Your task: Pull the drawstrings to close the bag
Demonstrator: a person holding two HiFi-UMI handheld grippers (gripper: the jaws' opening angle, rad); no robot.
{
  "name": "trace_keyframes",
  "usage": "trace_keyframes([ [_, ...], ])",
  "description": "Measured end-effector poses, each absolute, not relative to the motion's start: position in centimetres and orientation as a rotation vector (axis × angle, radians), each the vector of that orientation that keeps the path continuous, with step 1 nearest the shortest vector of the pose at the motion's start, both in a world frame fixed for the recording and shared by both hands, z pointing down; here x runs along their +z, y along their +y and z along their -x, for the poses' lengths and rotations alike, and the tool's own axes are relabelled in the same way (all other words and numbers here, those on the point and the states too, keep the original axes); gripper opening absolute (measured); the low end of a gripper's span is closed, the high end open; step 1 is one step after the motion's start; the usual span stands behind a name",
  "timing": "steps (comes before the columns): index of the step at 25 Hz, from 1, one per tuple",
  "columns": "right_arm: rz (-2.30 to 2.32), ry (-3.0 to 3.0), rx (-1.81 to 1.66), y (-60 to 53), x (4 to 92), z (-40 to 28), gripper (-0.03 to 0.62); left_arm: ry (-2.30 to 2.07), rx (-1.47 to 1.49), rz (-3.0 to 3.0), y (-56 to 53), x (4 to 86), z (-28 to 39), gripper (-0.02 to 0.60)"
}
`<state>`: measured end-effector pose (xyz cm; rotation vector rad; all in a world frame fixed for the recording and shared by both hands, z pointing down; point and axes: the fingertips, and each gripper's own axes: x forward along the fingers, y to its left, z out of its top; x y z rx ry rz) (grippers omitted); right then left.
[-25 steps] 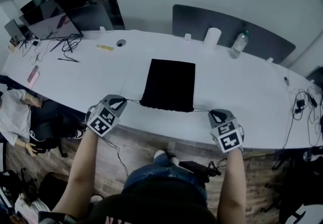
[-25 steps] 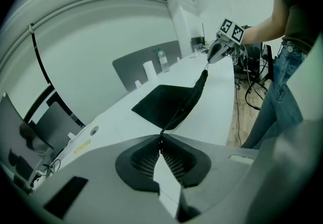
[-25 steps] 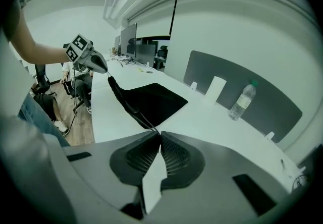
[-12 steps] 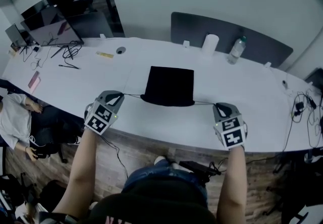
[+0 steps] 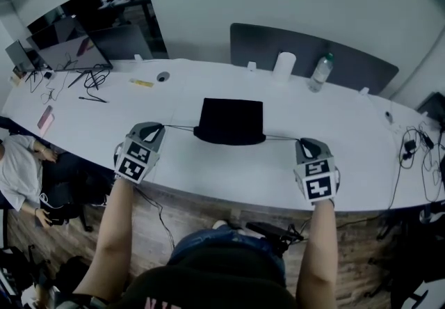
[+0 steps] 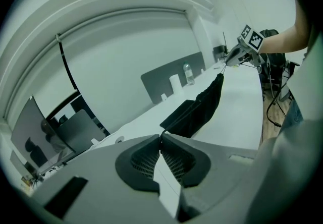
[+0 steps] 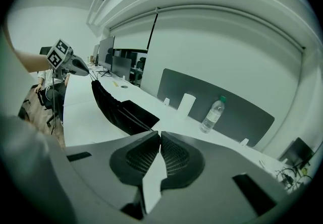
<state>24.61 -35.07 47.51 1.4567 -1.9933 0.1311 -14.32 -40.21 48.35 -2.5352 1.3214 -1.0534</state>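
I am working over the near strip of a long white table (image 5: 229, 174), whose curved front edge is running just under both grippers, with wood floor (image 5: 201, 214) beyond it. Bare white surface is lying open on either side of the bag, while the far left end is crowded with loose cables (image 5: 94, 79) and the far edge is closed off by a grey panel (image 5: 354, 64). I am counting one black bag (image 5: 231, 120), two drawstrings, one water bottle (image 5: 319, 72) and one white roll (image 5: 281, 64), these last two standing in front of the panel and well apart from the bag. The bag is sitting mid-table between the grippers, its mouth end turned toward me and bunched into a curved edge. In the gripper views that end seems to be lifting off the surface while the far end is lying flat. The left gripper (image 6: 161, 137) is pinching the left drawstring (image 5: 179, 127) – jaws together, the thin cord coming out at the tips. The right gripper (image 7: 159, 134) is doing the same with the right drawstring (image 5: 281, 138). Both cords are stretching taut, nearly in one line, from the bag's mouth outward to the grippers.
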Motion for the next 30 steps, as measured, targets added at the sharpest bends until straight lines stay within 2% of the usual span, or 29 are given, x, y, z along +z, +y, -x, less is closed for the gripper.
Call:
trace_keyframes([
  [30, -1.622, -1.917, 0.133, -35.5, 45.7, -28.7, 0.008, 1.602, -1.006, 2.432, -42.4, 46.3, 16.0, 0.015],
])
